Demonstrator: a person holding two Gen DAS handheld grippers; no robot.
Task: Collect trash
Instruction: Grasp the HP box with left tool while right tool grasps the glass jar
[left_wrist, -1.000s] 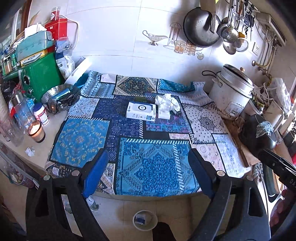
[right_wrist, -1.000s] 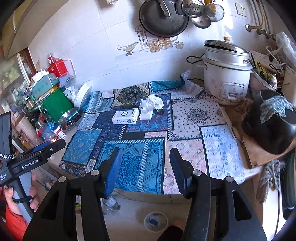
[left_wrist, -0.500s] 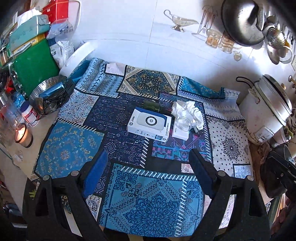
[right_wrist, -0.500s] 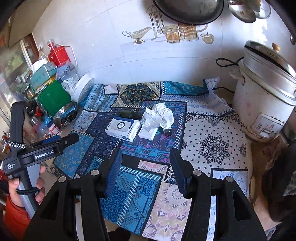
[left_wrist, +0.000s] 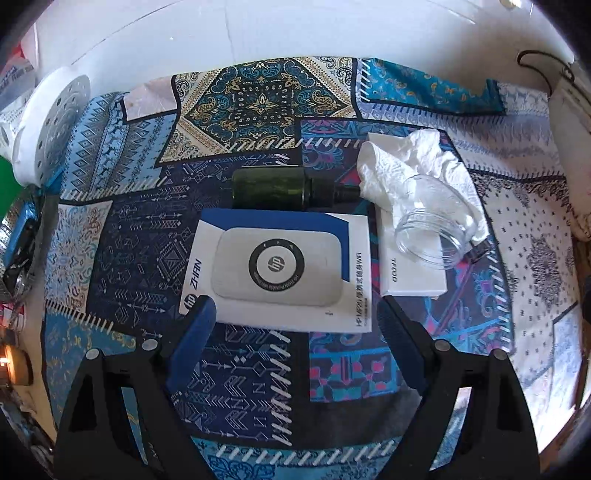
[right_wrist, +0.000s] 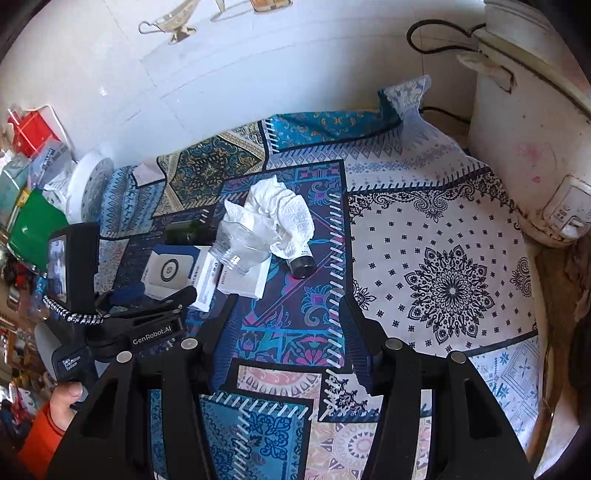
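Note:
A white and blue HP box (left_wrist: 273, 271) lies flat on the patterned cloth (left_wrist: 236, 384). My left gripper (left_wrist: 295, 314) is open, its fingers reaching the box's near corners. Behind the box lies a dark green bottle (left_wrist: 273, 186). To the right a clear plastic jar (left_wrist: 428, 236) lies on a small white box (left_wrist: 413, 269), with crumpled white tissue (left_wrist: 402, 166) behind it. My right gripper (right_wrist: 288, 314) is open and empty, short of the tissue (right_wrist: 280, 214), the jar (right_wrist: 240, 243) and a small black bottle (right_wrist: 301, 264). The left gripper also shows in the right wrist view (right_wrist: 147, 299).
A white rice cooker (right_wrist: 532, 147) stands at the right against the tiled wall. A white perforated disc (left_wrist: 48, 122) leans at the cloth's back left. Green and red containers (right_wrist: 33, 218) crowd the left edge. A lit candle (left_wrist: 11, 363) sits at the near left.
Both grippers have moved forward and down toward the trash pile. The left gripper now reaches the HP box; the right gripper has come close to the tissue and black bottle.

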